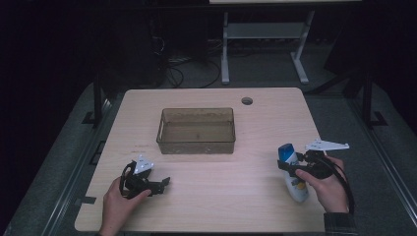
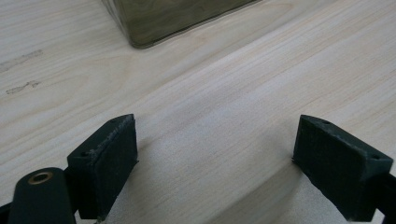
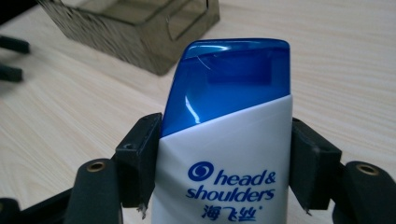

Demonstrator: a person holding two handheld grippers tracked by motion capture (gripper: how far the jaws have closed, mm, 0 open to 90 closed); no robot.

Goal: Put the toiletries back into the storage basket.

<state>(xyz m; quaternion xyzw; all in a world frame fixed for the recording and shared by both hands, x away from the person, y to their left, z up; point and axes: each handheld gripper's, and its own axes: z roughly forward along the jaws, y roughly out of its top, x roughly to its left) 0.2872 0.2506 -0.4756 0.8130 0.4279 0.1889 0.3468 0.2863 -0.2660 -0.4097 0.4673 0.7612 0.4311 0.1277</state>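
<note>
We've got the shampoo bottle [image 3: 229, 154] clamped in the right gripper [image 1: 295, 167] near the table's right edge — slick sides, could slip short of the bin [image 1: 196, 132]. Left gripper [image 2: 215, 172] wide, empty.

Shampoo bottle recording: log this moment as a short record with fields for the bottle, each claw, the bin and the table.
bottle: white shampoo bottle with blue cap, held near the table's right edge
right claw: right claw shut on the bottle, a jaw pressed on each side
left claw: left claw open, nothing between the jaws, low over the table
bin: translucent grey bin, mid-table, looks empty
table: light wood table
</note>
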